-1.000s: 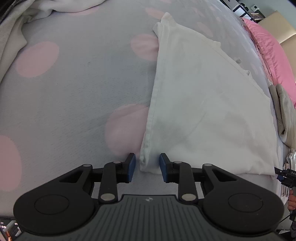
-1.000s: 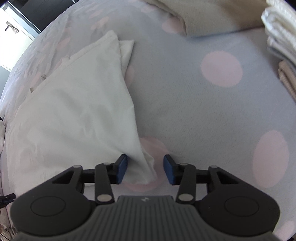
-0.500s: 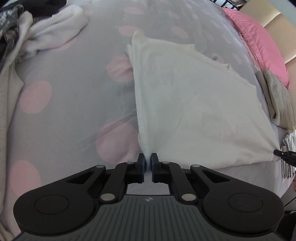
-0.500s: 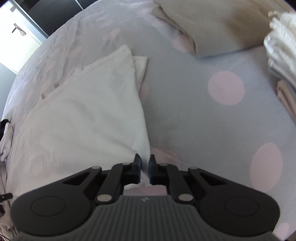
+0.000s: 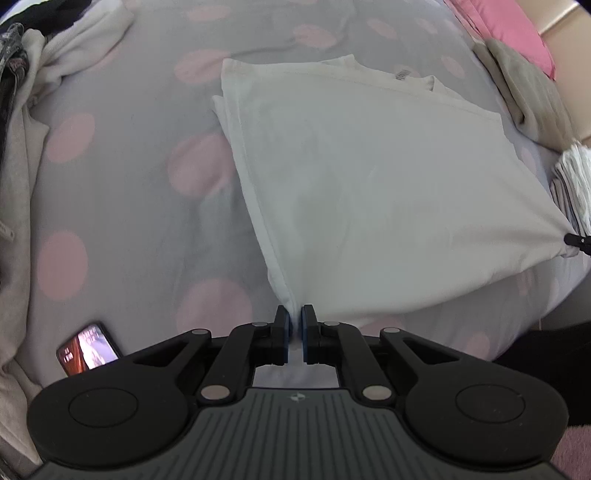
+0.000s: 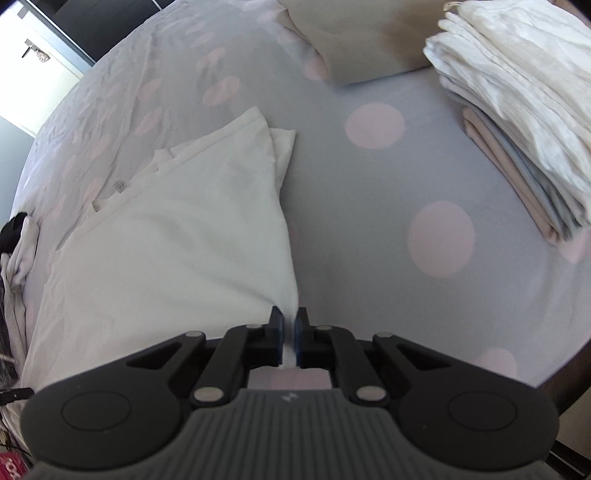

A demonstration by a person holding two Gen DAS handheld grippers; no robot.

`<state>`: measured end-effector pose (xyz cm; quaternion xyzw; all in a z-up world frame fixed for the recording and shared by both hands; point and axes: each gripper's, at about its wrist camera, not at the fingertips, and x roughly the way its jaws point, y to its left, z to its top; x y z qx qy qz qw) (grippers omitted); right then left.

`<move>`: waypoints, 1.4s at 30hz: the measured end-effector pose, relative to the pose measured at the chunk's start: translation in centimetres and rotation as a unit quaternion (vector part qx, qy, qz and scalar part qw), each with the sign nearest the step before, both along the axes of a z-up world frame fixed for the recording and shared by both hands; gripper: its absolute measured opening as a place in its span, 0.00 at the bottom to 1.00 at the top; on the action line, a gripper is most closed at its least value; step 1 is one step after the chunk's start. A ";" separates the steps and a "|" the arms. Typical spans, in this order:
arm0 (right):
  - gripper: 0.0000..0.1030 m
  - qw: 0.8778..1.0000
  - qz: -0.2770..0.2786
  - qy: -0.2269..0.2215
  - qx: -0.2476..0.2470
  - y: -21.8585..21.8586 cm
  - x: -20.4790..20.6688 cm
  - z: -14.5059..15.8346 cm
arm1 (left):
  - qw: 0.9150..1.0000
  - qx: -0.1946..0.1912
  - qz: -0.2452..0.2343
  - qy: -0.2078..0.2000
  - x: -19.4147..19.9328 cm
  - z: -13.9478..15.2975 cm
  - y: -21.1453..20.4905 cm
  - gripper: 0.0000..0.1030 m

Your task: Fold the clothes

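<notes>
Where both corners are pinched, the white shirt (image 5: 369, 192) stretches taut.

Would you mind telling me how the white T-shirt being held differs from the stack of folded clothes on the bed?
The white T-shirt is one garment, spread wide with two corners pinched and lifted; the stack of folded clothes is several layers, compact and untouched. The T-shirt is plain white; the stack mixes cream, grey and beige. Both lie on the polka-dot sheet.

Bedsheet (image 5: 122, 229): grey, pink dots
Phone (image 5: 88, 349): screen lit (lower left, on the sheet)
Pillow (image 5: 517, 33): pink, far right corner
</notes>
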<state>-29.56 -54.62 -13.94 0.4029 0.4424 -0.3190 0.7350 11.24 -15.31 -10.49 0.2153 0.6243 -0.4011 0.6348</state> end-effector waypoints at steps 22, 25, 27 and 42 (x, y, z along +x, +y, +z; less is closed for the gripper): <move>0.31 0.999 -0.008 0.007 -0.046 -2.3 0.0 -0.3 | 0.998 -0.052 0.024 -0.030 0.2 1.5 0.5 0.16; 0.36 0.998 -0.009 -0.025 -0.050 -2.6 1.1 -0.3 | 0.993 -0.077 0.042 -0.081 -0.7 1.0 -0.9 0.16; 0.36 0.998 -0.006 -0.032 -0.052 -2.5 2.5 -1.0 | 0.989 -0.091 0.043 -0.107 -1.7 0.2 -1.8 0.16; 0.59 0.995 -0.011 -0.029 -0.099 -7.4 8.8 -4.4 | 0.988 -0.091 0.020 -0.124 1.9 -2.8 -5.5 0.16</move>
